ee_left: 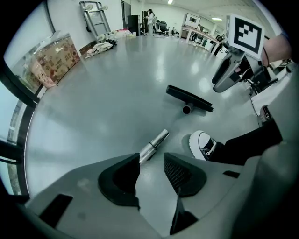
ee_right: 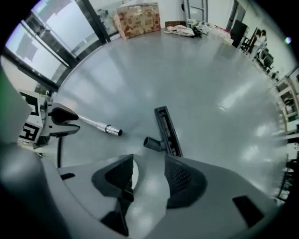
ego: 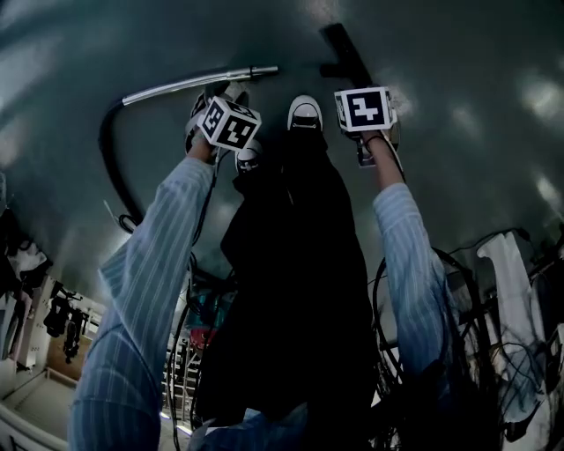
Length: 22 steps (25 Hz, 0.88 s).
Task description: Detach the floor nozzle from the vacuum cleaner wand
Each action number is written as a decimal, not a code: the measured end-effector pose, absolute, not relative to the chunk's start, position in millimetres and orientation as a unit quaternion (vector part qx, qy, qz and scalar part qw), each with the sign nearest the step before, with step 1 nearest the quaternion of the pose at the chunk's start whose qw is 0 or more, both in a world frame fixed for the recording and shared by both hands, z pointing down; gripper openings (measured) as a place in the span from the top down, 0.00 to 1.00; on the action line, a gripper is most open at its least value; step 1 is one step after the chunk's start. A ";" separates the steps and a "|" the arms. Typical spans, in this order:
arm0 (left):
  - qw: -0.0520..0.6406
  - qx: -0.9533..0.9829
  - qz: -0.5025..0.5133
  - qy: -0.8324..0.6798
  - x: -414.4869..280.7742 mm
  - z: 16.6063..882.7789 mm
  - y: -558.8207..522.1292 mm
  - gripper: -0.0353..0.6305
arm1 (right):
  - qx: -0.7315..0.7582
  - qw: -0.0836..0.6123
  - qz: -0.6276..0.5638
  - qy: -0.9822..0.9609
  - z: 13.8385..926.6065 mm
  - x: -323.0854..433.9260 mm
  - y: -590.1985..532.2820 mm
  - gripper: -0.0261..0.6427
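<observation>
The black floor nozzle [ee_right: 166, 131] lies flat on the grey floor, its short neck pointing toward me, apart from the silver wand [ee_right: 98, 125]. In the head view the wand [ego: 198, 84] runs leftward into a black hose [ego: 110, 158], with the nozzle [ego: 345, 55] farther away. My left gripper [ee_left: 152, 163] is open just above the wand's free end [ee_left: 154, 144], not touching it. Open and holding nothing, my right gripper [ee_right: 148, 163] hovers near the nozzle's neck. In the head view the left gripper [ego: 225, 95] and the right gripper [ego: 381, 132] are held out on either side of my shoes.
A white-toed shoe [ee_left: 202, 144] stands beside the wand end. A printed cardboard box [ee_left: 51, 58], a pile of cloth [ee_left: 100, 46] and a hand trolley [ee_left: 93, 14] line the far wall. Cables and hanging clothes [ego: 511, 291] crowd the area behind me.
</observation>
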<state>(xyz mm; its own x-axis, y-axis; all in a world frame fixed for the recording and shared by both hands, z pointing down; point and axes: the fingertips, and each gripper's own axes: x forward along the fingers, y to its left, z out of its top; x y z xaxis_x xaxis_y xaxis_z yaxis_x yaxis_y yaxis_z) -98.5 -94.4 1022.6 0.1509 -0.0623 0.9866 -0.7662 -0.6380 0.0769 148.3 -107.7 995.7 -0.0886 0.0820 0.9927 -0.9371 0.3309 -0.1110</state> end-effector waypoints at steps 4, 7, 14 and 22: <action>0.331 0.689 0.559 -0.322 -98.0 953.6 -97.6 0.71 | 0.371 0.504 0.496 -0.602 935.6 120.3 -113.8 0.65; 0.354 0.688 0.537 -0.336 -88.8 908.7 -97.0 0.71 | 0.390 0.467 0.515 -0.604 897.4 113.5 -115.7 0.65; 0.349 0.697 0.533 -0.330 -77.6 828.2 -98.2 0.71 | 0.396 0.423 0.540 -0.611 818.6 100.0 -109.9 0.65; 0.342 0.719 0.506 -0.331 -73.4 713.4 -96.3 0.71 | 0.424 0.347 0.559 -0.622 712.2 84.4 -77.3 0.65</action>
<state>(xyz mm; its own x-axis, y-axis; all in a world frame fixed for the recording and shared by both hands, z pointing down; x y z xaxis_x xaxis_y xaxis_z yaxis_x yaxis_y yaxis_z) -73.4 -96.3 713.4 0.2687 -0.1311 0.9543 -0.8225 -0.5467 0.1565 84.4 -77.3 712.2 -0.3999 -0.1389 0.9060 -0.9156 0.0157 -0.4018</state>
